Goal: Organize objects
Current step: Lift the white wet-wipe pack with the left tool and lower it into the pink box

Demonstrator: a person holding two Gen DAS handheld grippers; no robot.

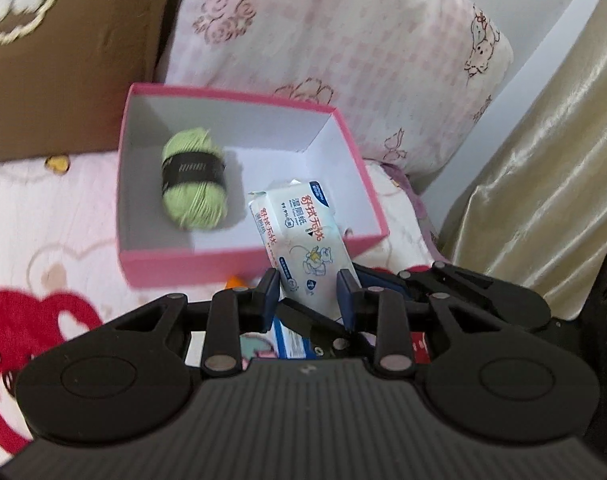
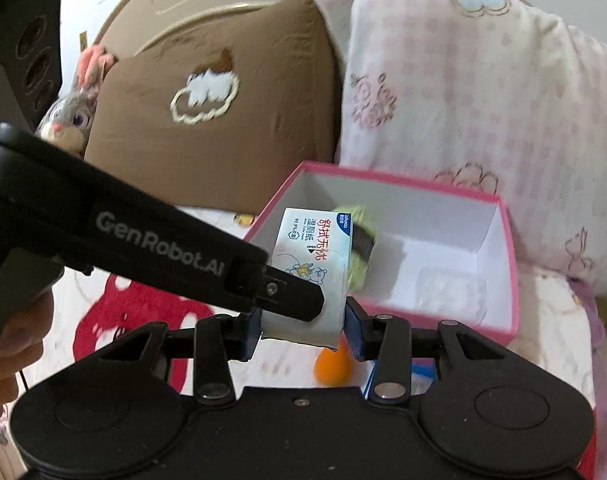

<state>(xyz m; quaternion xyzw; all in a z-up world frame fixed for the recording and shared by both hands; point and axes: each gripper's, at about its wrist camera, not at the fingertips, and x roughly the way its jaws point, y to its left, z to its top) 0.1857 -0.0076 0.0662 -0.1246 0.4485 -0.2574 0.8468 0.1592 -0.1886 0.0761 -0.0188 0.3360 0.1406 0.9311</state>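
Both grippers, L & R, clamped on wipes pack over pink box front edge; green yarn inside.

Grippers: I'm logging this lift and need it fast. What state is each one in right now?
Left gripper: closed on the wet wipes pack.
Right gripper: closed on the same wet wipes pack.

One pink box, one green yarn ball, one wet-wipe pack, two pillows: brown left, pink-patterned right; one plush rabbit, one orange object, two grippers.
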